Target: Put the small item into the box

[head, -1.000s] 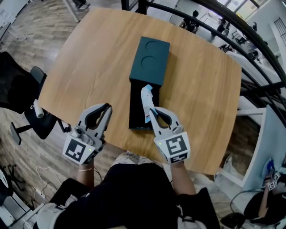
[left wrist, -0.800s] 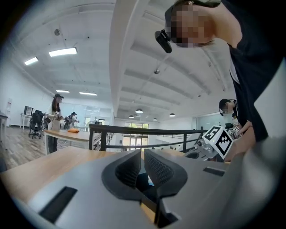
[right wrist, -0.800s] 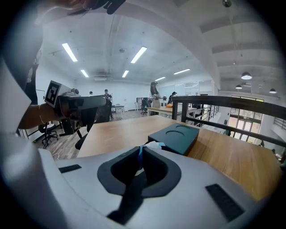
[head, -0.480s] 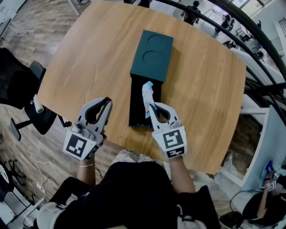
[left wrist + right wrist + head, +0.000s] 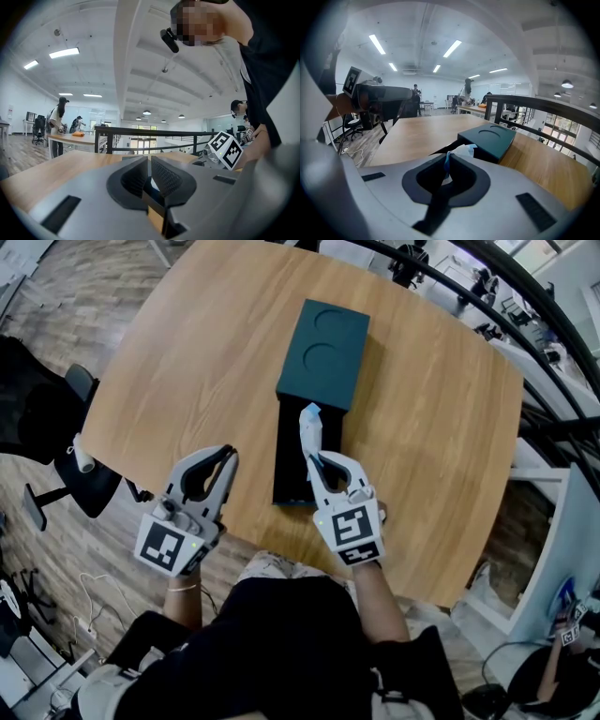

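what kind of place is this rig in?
Probably an open-plan office on an upper level: a wooden table with an office chair beside it, a black railing, and ceiling strip lights.

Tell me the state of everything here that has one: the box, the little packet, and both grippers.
box: slid open, its inner tray pulled out toward the person.
small packet: pinched upright over the tray, not yet inside.
right gripper: shut on the small packet.
left gripper: jaws together, holding nothing.
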`<move>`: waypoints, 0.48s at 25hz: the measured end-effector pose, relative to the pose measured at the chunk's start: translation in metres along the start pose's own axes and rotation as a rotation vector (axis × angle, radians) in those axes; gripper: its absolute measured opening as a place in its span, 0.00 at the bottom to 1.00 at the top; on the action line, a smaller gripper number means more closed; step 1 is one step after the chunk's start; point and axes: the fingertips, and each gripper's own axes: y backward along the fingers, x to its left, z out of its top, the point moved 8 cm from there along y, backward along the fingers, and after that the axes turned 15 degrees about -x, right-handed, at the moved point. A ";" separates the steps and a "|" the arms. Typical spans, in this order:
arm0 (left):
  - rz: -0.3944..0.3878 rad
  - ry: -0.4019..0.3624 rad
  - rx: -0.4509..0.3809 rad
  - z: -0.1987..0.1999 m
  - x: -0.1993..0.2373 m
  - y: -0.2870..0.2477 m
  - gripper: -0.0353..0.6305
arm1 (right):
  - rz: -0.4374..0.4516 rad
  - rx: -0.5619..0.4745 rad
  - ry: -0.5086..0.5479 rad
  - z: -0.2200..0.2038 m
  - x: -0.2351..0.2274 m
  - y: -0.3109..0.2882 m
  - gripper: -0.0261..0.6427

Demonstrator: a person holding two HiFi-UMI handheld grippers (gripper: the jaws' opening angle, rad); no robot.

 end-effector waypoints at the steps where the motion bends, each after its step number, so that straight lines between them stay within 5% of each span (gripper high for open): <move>1: 0.002 0.000 0.000 0.000 0.000 0.001 0.10 | 0.006 0.004 0.005 0.000 0.001 -0.001 0.08; 12: 0.024 0.000 0.001 -0.001 0.005 0.007 0.10 | 0.097 0.065 0.083 -0.005 0.014 -0.020 0.08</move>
